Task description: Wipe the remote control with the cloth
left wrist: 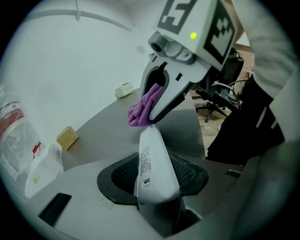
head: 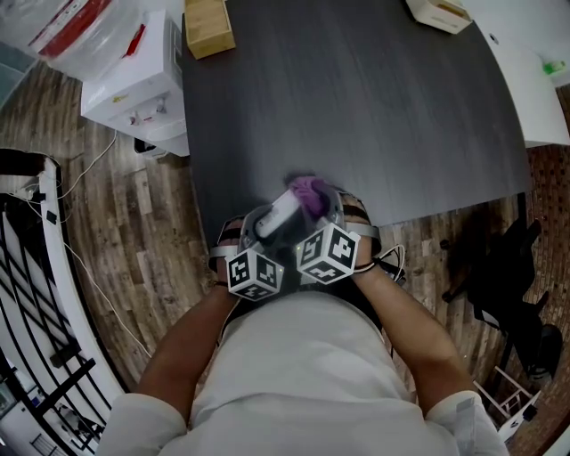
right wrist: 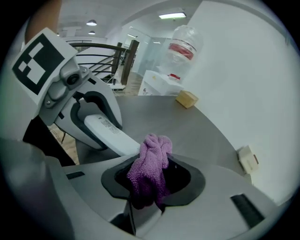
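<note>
Over table (head: pixel 356 107), left gripper (left wrist: pixel 157 187) tight on remote (left wrist: pixel 151 154), right gripper (right wrist: pixel 150 187) tight on cloth (right wrist: pixel 152 159), apparently against remote.

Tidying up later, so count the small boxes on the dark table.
2. A tan box at the far-left corner of the table; a pale box at the far right, cut by the frame's top edge. Some tabletop is hidden.

The white plastic remote control (left wrist: pixel 154 168) is smooth and slightly glossy. The purple terry cloth (right wrist: pixel 150 171) is nubbly; the dark grey table top (head: pixel 356 107), at twelve o'clock, is matt.
</note>
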The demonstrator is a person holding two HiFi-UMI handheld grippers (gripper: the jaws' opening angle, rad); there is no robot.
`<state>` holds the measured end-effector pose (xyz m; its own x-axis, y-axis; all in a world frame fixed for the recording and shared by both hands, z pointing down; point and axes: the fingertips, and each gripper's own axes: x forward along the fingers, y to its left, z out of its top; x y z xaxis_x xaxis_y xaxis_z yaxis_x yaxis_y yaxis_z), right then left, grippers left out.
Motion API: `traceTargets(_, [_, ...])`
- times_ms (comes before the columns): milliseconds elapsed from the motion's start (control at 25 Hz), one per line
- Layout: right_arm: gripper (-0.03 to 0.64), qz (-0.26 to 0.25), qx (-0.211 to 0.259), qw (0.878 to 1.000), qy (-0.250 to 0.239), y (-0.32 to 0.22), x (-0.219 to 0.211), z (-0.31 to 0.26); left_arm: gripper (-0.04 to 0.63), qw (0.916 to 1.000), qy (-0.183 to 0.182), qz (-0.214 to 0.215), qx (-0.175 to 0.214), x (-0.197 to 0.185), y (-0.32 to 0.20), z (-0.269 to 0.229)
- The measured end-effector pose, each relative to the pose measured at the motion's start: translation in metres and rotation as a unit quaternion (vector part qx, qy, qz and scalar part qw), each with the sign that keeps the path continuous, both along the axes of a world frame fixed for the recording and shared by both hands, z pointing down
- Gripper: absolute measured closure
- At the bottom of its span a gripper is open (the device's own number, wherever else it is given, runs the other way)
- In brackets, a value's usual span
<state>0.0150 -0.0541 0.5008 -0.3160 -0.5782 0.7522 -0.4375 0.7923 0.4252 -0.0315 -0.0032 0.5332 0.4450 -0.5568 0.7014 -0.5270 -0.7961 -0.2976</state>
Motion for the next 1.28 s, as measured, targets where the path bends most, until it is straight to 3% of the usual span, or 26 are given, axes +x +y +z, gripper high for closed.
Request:
traceTargets(200, [0.486, 0.019, -0.031, 0.999, -0.011, -0.002, 0.009, 0.006, 0.417, 0.9994, 0.03, -0.015, -0.006, 0.003, -0.007, -0.023])
traceTargets(360, [0.486, 0.056, -0.045, 0.997, -0.032, -0.003, 0.016, 0.007, 0.419, 0.9989, 0.032, -0.022, -0.027, 0.007, -0.014, -0.024])
traceTargets(480, [0.486, 0.078, -0.072, 0.993, -0.049, -0.003, 0.02, 0.009, 0.419, 0.999, 0.037, -0.021, -0.014, 0.011, -0.017, -0.035])
traceTargets(640, [0.486, 0.074, -0.098, 0.991, -0.056, 0.002, 0.025, 0.014, 0.468, 0.9986, 0.05, 0.008, 0.011, 0.032, -0.019, -0.056])
traceTargets(800, [0.486, 0.074, -0.12, 0.988, -0.064, 0.005, 0.026, 0.017, 0.477, 0.9982, 0.031, 0.044, 0.026, 0.042, -0.016, -0.057])
traceTargets(1000, [0.486, 0.012, -0.143, 0.989, -0.029, 0.009, 0.03, 0.019, 0.485, 0.9896, -0.026, 0.126, 0.064, 0.051, -0.001, -0.052])
traceTargets(1160, [0.487, -0.055, -0.136, 0.989, 0.034, 0.013, 0.026, 0.02, 0.485, 0.9869, -0.036, 0.14, 0.071, 0.054, 0.0, -0.053])
traceTargets(1280, [0.488, -0.068, -0.142, 0.987, 0.043, 0.019, 0.025, 0.015, 0.485, 0.9857, -0.038, 0.147, 0.074, 0.057, 0.0, -0.053])
